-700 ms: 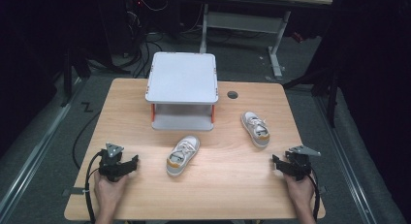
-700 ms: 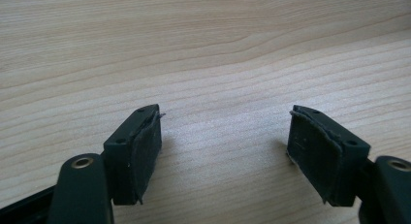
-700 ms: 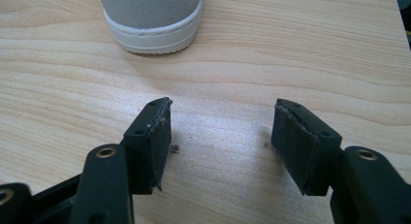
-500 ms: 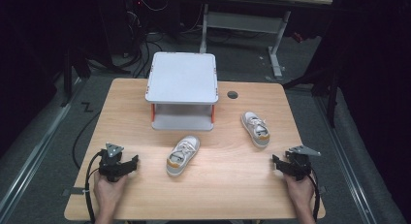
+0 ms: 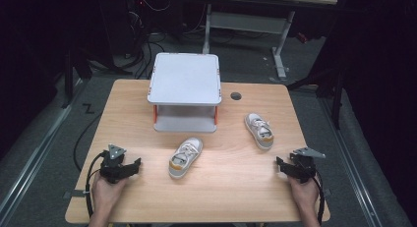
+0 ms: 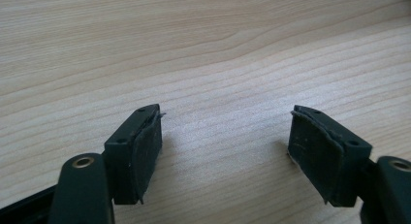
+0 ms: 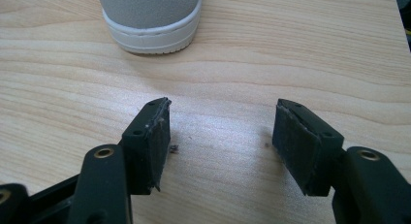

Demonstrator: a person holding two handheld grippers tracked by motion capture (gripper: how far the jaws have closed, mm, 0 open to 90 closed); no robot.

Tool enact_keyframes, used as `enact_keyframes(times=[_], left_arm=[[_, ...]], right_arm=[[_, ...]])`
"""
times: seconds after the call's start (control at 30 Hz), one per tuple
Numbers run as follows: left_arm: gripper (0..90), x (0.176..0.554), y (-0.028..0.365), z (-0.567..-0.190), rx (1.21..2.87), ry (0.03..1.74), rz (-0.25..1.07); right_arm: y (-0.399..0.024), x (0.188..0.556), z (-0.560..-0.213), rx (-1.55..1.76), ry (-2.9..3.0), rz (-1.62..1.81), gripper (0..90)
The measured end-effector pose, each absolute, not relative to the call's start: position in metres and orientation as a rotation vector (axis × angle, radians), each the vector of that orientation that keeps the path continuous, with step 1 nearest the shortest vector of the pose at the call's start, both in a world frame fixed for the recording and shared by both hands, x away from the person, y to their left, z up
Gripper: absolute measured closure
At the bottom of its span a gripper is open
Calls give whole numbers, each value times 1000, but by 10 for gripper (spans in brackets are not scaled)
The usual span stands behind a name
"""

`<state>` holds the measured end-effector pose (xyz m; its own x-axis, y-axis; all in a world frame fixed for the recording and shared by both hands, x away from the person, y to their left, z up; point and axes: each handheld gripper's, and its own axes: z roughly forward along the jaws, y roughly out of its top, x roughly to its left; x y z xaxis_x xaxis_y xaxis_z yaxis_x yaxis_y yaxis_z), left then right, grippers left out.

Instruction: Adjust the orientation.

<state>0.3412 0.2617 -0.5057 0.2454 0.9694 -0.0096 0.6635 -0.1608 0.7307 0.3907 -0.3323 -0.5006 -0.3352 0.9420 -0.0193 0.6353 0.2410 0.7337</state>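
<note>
Nothing has moved since the earlier picture: my hands and both shoes lie just where they were. My left gripper [image 5: 129, 167] rests on the light wooden table [image 5: 231, 187] near its front left corner, jaws wide apart, holding nothing but air. My right gripper [image 5: 282, 168] rests near the front right corner, jaws wide apart too, and empty. One small white canvas sneaker with a tan heel [image 5: 185, 157] lies in the middle of the table, between my two grippers. The other small white sneaker [image 5: 259, 130] lies just ahead of my right gripper, heel toward me. I think I could bump a shoe and push it away if I reach too fast, since they are light. A white plastic two-level shelf with orange corners [image 5: 186, 89] stands behind the middle shoe, so a careless lift could knock it. A small dark round hole [image 5: 235, 96] sits in the table beside the shelf.
</note>
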Motion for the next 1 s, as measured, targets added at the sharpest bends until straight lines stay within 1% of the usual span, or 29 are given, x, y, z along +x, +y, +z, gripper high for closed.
enact_keyframes(times=[0.07,0.17,0.2,0.3,0.43,0.57,0.7,0.87,0.9,0.93,1.0], left_arm=[[314,342,261,-505,1909,1489,631],[335,344,260,-501,1937,1496,606],[348,345,259,-500,1952,1499,602],[396,344,258,-497,1958,1492,591],[399,342,257,-491,1911,1473,551],[402,339,250,-482,1923,1433,550],[412,338,239,-472,1932,1375,514],[442,338,231,-464,1959,1334,478],[475,339,230,-462,1970,1339,457],[475,340,228,-460,1973,1343,434],[477,340,225,-456,1974,1320,440]], right_arm=[[-332,391,-501,1439,2057,882,386],[-332,391,-501,1439,2057,882,381],[-332,391,-501,1440,2061,885,365],[-331,390,-501,1417,2080,888,361],[-331,390,-501,1418,2080,887,359],[-331,390,-501,1418,2080,888,358],[-331,390,-501,1425,2077,886,352],[-331,390,-501,1427,2076,885,348],[-331,390,-501,1427,2076,885,348],[-331,390,-501,1427,2076,885,348],[-331,391,-501,1428,2074,885,347]])
